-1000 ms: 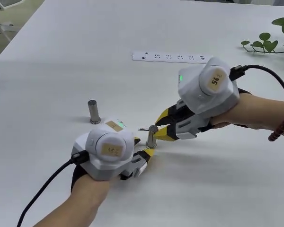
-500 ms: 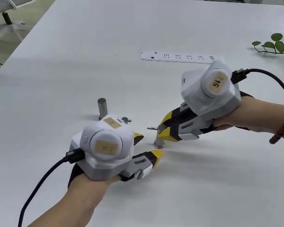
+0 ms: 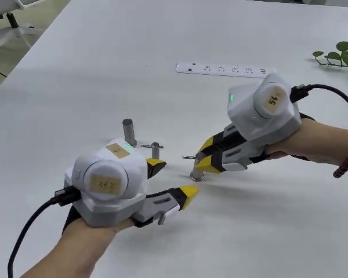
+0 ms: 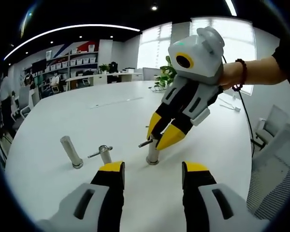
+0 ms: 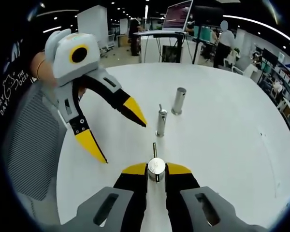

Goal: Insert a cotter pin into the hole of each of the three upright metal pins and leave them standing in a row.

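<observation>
Near the front of the white surface [image 3: 267,220], three metal pins stand in a slanted row. At the near end, the right gripper [image 3: 198,159] has its jaws squeezed tight on the nearest pin [image 3: 196,174], just under its top. That pin stands straight up, and its foot seems to rest on the surface. A thin cotter pin [image 3: 188,157] pokes out sideways through it, pointing toward the other two. The middle pin [image 3: 155,152] stands close by, with nothing holding it, and a second cotter pin [image 3: 149,146] goes through it. The far pin [image 3: 128,132] is at the other end of the row, and its top looks bare. The left gripper [image 3: 177,177] hangs low in front of the row with its jaws spread wide and nothing between them. From those jaws the far pin lies ahead and off to the left, past the middle pin. It is tall and upright, so I think a cotter pin must go into it flat, from the side. I think the left gripper is the closer one to it, and the right one is busy. Two pins look done and one is left.
</observation>
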A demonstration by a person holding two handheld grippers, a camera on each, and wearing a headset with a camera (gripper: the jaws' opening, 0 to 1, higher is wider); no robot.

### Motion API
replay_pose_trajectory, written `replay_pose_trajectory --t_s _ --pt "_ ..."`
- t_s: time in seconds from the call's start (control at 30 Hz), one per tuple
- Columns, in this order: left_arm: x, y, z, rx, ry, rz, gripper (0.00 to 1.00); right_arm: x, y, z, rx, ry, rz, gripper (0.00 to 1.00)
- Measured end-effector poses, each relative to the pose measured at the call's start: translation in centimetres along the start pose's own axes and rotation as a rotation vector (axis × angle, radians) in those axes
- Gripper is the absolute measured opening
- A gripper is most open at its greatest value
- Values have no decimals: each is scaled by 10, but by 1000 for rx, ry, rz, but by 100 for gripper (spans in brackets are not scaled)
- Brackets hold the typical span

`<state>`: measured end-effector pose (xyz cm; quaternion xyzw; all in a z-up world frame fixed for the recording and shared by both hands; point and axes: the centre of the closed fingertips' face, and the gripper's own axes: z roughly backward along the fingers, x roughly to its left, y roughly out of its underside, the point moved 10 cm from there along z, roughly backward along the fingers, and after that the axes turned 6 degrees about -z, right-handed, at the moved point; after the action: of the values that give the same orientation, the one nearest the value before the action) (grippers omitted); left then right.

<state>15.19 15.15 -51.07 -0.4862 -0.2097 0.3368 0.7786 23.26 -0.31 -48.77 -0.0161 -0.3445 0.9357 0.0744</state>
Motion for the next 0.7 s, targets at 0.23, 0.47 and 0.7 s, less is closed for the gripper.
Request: replay_pose_trajectory --t_s 0.23,0.47,0.7 --pt "8 -4 13 -36 -22 5 58 -2 0 -1 5 -16 -10 8" --pt "16 -8 24 -72 -44 23 68 -5 0 -2 12 -20 -14 8" --pt "21 -8 30 -71 -55 3 77 -9 -4 0 9 -20 -22 8"
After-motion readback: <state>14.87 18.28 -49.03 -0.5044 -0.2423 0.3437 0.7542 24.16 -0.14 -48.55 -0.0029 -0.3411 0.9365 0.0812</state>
